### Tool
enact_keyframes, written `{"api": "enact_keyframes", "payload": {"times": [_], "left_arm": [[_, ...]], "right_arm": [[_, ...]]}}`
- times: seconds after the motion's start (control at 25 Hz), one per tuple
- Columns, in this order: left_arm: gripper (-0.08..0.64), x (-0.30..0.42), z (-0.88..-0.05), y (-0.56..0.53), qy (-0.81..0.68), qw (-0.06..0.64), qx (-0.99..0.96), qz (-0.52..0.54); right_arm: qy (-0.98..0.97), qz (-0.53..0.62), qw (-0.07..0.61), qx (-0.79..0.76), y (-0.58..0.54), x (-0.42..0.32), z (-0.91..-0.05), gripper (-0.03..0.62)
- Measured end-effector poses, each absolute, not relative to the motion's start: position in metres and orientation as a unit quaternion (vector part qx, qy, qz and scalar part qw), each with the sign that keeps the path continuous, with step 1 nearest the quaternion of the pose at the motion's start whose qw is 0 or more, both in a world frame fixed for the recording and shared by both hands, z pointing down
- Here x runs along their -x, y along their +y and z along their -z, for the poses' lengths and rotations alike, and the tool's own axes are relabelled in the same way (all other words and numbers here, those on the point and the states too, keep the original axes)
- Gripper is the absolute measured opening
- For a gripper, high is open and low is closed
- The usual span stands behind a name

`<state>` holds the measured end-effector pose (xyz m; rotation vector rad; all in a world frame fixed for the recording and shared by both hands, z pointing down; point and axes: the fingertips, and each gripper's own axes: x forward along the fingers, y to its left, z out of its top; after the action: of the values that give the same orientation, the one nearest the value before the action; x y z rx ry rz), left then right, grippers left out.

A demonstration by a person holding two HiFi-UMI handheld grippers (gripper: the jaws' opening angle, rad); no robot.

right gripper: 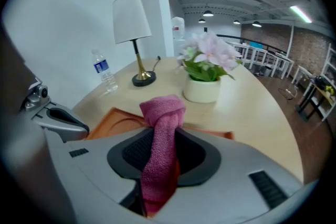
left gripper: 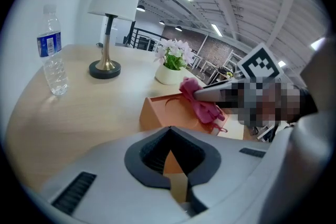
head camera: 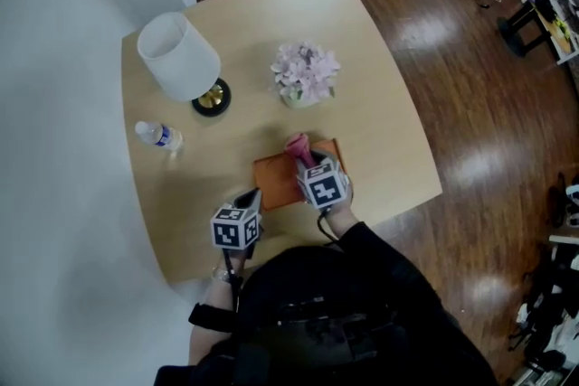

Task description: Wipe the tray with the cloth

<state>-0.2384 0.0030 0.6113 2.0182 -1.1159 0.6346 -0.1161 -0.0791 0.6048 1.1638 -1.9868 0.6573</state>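
Note:
An orange tray point(head camera: 276, 179) lies on the table near its front edge. My right gripper point(head camera: 310, 160) hangs over the tray's right part, shut on a pink cloth point(head camera: 298, 145). The cloth point(right gripper: 160, 134) runs up between the jaws and ends in a bunched fold over the tray point(right gripper: 113, 120). From the left gripper view the cloth point(left gripper: 202, 105) dangles onto the tray point(left gripper: 160, 113). My left gripper point(head camera: 248, 197) is at the tray's left front corner. Orange tray edge shows between its jaws point(left gripper: 170, 161), which look shut on it.
A white-shaded lamp point(head camera: 181, 59) stands at the table's back left, a water bottle point(head camera: 158, 136) in front of it, and a pot of pale pink flowers point(head camera: 305, 75) behind the tray. The table edge point(head camera: 398, 203) runs close on the right, with wooden floor beyond.

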Motion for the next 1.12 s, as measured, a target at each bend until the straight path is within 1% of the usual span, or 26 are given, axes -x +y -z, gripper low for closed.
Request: {"api": "enact_keyframes", "payload": {"times": [0.12,0.2,0.6,0.72,0.84,0.96,1.12], "left_arm": [[0.003,0.240,-0.614,0.004,-0.436,0.374,-0.784,-0.235],[0.003,0.240,-0.614,0.004,-0.438,0.375,-0.784,-0.232],[0.003,0.236,-0.615,0.005,-0.452,0.379,-0.774,-0.230],[0.002,0.235,-0.614,0.008,-0.454,0.388,-0.772,-0.219],[0.003,0.236,-0.613,0.011,-0.458,0.399,-0.768,-0.203],[0.002,0.237,-0.613,0.012,-0.461,0.405,-0.765,-0.194],[0.003,0.237,-0.614,0.012,-0.459,0.397,-0.769,-0.203]], "right_arm": [[-0.751,-0.257,0.365,-0.486,-0.088,0.068,-0.606,0.127],[-0.746,-0.265,0.358,-0.495,-0.092,0.050,-0.605,0.127],[-0.754,-0.256,0.363,-0.484,-0.093,0.046,-0.604,0.127],[-0.779,-0.271,0.343,-0.449,-0.074,0.080,-0.589,0.126],[-0.823,-0.274,0.331,-0.371,-0.035,0.150,-0.576,0.127],[-0.838,-0.257,0.361,-0.318,-0.006,0.199,-0.586,0.127],[-0.830,-0.245,0.397,-0.304,0.008,0.208,-0.610,0.127]]}}
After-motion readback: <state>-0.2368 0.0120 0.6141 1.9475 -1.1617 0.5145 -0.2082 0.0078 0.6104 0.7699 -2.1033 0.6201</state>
